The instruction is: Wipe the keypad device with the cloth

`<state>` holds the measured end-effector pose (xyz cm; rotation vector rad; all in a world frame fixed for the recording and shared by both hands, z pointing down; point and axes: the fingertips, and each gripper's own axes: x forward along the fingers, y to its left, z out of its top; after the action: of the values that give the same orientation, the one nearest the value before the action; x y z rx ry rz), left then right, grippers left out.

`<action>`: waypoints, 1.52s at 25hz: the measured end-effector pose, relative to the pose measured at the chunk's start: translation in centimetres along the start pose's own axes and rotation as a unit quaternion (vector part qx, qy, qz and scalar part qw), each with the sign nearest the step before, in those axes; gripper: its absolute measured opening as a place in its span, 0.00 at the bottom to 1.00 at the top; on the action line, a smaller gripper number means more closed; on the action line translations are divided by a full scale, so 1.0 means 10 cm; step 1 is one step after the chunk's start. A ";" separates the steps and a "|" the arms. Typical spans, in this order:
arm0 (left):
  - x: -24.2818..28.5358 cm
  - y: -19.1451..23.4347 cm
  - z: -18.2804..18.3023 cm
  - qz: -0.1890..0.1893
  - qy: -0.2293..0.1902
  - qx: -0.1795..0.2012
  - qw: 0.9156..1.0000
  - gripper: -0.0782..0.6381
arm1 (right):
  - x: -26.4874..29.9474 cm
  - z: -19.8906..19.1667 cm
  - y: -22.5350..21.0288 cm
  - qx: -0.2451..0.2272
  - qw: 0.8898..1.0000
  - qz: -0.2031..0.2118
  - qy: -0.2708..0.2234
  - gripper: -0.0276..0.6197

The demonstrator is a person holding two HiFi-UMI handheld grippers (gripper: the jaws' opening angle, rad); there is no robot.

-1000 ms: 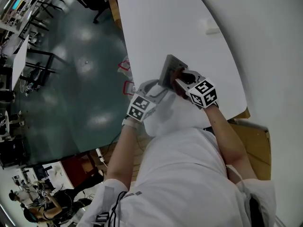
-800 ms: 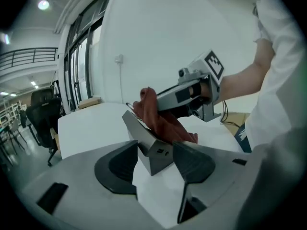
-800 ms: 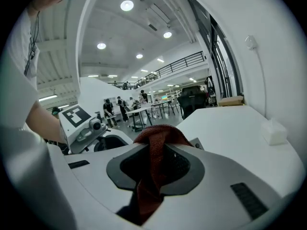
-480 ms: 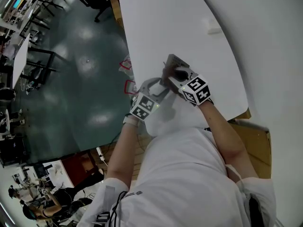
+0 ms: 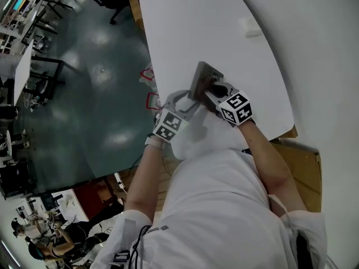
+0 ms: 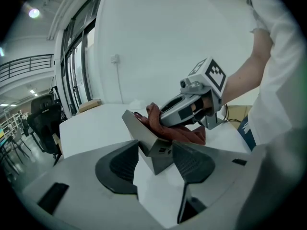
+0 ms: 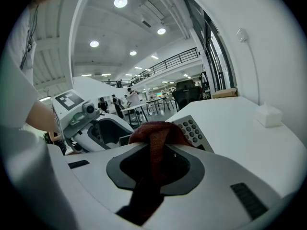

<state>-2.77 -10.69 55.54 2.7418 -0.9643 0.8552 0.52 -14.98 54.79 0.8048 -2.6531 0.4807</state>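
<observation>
A white table [image 5: 224, 27] stood over a green floor [image 5: 95, 94] in a large hall. Near the table's left edge, at the person's end, the keypad device [image 5: 201, 78] sat tilted. The left gripper [image 5: 188, 102] was clamped on its base, and the jaws hid its lower corners. The right gripper [image 5: 216, 91] was closed on a red-brown cloth [image 7: 156, 133], which was pressed against the keypad face. The cloth covered many keys, and its tail dropped out of sight between the jaws. A small white block [image 5: 251, 31] lay well apart, toward the right edge.
</observation>
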 end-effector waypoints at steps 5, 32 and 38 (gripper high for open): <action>0.02 0.01 -0.01 0.001 0.002 -0.002 1.000 0.41 | -0.03 -0.10 -0.07 0.011 1.000 -0.011 0.009 0.16; 0.02 0.01 -0.03 0.018 0.026 0.005 0.999 0.41 | -0.25 -0.91 -0.45 -0.054 0.980 -0.093 0.165 0.16; 0.04 0.01 -0.05 0.022 0.034 0.014 0.999 0.41 | -0.28 -0.96 -0.43 -0.082 0.977 -0.092 0.173 0.16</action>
<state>-2.81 -10.79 56.16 2.7045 -1.0114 0.9678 7.22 -13.14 63.18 0.8225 -2.2396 0.3165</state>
